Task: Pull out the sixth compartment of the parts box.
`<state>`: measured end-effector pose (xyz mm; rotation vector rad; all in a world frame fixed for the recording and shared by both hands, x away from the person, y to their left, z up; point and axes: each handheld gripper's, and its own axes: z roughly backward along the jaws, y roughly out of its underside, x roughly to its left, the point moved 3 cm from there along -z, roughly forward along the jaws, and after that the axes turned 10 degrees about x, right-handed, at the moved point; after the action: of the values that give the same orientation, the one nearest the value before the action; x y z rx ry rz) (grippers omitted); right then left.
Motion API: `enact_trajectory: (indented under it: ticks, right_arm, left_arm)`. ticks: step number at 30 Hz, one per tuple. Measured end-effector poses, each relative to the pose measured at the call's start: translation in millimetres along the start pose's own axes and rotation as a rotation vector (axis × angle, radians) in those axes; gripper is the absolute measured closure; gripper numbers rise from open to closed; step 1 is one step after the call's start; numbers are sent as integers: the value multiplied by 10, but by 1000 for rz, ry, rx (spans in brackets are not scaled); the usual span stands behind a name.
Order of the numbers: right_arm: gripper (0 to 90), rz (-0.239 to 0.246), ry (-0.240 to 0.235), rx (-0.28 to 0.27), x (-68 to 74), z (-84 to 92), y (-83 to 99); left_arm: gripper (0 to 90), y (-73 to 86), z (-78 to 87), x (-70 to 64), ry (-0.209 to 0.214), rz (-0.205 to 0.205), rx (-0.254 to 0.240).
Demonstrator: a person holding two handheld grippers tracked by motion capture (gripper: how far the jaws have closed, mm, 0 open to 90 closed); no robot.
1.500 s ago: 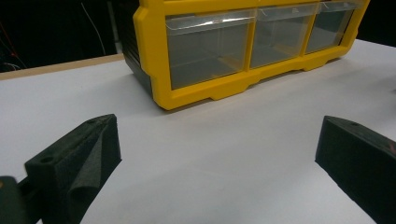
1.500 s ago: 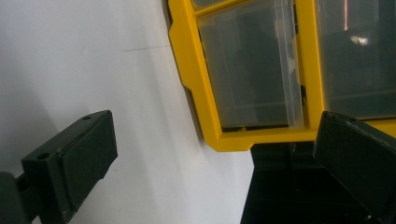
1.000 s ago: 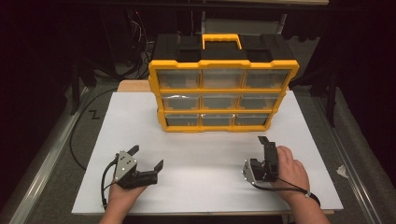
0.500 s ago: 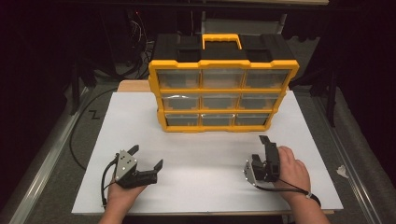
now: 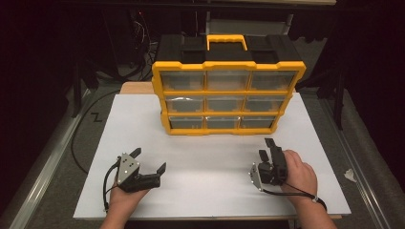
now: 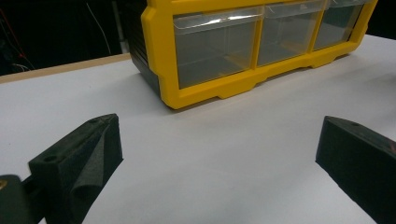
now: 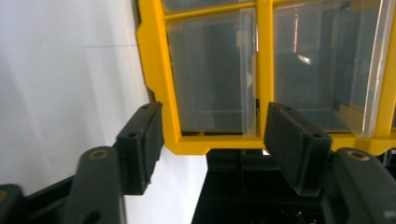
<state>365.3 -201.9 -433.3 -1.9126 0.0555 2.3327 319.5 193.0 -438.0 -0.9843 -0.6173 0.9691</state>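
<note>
Seen from the high view, a yellow organiser case [image 5: 228,98] with clear drawers is standing upright toward the far side of a white bench [image 5: 205,162], its yellow handle [image 5: 227,42] on top. The left claw [image 5: 148,160] is resting near the bench's front left with its jaws spread wide and nothing between them; the right claw [image 5: 266,149], at the front right and turned on its side, is pointing toward the case, well apart from it.

In the left gripper view, the left claw [image 6: 217,154] is gaping over bare bench, the case [image 6: 252,44] sitting beyond it, untouched.

In the right gripper view, the right claw [image 7: 212,140] is standing half open, its jaws having just been closing with nothing between them, the case's drawers [image 7: 210,74] lying ahead.
</note>
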Motion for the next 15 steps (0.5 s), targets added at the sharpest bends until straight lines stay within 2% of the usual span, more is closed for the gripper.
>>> enact_trajectory:
  ticks: [1,5,8,15]
  right_arm:
    - [441,-4,12,4,-9,-19,-2]
    - [467,-7,31,1,-37,-31,-16]
    - [507,-28,48,-14,-92,-46,-62]
    - [532,5,69,-18,-191,-106,-136]
  left_arm:
    - [10,0,0,0,-1,-3,1]
    - [11,3,-3,-2,1,-11,6]
    - [10,5,-8,-8,9,-14,8]
    - [10,1,-6,-2,12,-17,6]
